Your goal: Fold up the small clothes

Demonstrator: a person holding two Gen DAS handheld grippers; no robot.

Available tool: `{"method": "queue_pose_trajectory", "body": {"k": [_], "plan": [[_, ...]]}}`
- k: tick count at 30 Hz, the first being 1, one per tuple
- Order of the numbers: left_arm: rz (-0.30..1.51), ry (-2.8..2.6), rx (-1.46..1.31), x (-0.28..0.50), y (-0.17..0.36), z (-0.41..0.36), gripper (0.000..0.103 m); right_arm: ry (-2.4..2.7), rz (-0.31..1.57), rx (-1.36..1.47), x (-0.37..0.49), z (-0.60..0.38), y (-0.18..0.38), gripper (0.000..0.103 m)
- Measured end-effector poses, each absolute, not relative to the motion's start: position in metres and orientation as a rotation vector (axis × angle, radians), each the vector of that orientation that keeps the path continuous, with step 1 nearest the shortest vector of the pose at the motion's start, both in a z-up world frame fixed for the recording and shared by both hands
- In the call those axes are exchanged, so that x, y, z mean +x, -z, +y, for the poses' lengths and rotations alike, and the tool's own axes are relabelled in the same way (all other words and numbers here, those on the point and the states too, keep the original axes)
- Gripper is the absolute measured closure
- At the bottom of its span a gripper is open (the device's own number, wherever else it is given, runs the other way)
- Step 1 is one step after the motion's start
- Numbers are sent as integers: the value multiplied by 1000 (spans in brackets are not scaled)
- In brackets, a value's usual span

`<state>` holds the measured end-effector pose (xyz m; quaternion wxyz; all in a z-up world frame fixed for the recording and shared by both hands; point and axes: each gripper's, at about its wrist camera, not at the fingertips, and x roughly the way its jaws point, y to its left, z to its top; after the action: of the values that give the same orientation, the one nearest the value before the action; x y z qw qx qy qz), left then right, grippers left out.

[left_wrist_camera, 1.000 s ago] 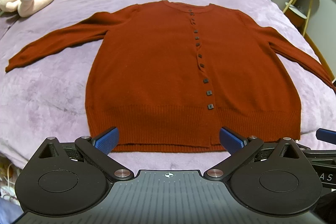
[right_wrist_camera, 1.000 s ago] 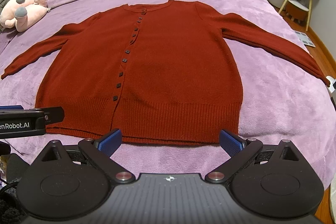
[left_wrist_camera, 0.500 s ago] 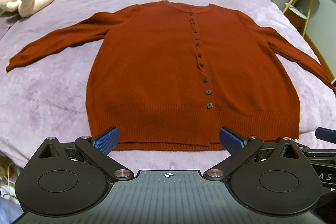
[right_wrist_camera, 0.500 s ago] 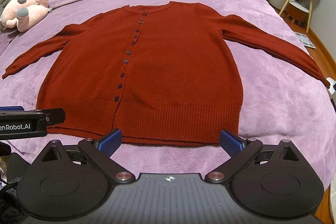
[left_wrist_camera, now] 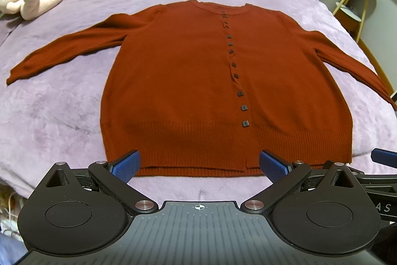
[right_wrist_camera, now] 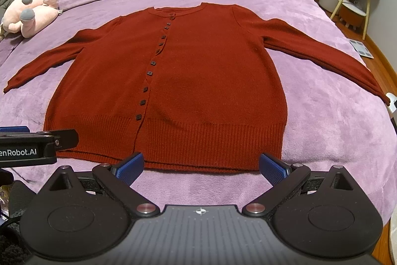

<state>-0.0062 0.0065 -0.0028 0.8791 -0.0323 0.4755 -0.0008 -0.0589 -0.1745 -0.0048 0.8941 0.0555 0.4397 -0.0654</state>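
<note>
The red cardigan (left_wrist_camera: 198,81) lies buttoned and spread flat on the bed (left_wrist_camera: 49,121), ready for folding, while the left gripper (left_wrist_camera: 198,164) and right gripper (right_wrist_camera: 201,165) hover spread wide, empty, above its hem.

Black grippers (left_wrist_camera: 199,164), blue ribbed pads (left_wrist_camera: 125,165), perhaps rubber

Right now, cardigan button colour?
Dark, near black, on the rust-red cardigan; left wrist view shows the buttons best.
</note>
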Motion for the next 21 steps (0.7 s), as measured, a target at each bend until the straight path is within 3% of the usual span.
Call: {"method": "queue_pose_trajectory", "body": {"k": [21], "plan": [[1006,-1,-69,-6,5,7,0,136,914,119,-59,-175,5,4]]}}
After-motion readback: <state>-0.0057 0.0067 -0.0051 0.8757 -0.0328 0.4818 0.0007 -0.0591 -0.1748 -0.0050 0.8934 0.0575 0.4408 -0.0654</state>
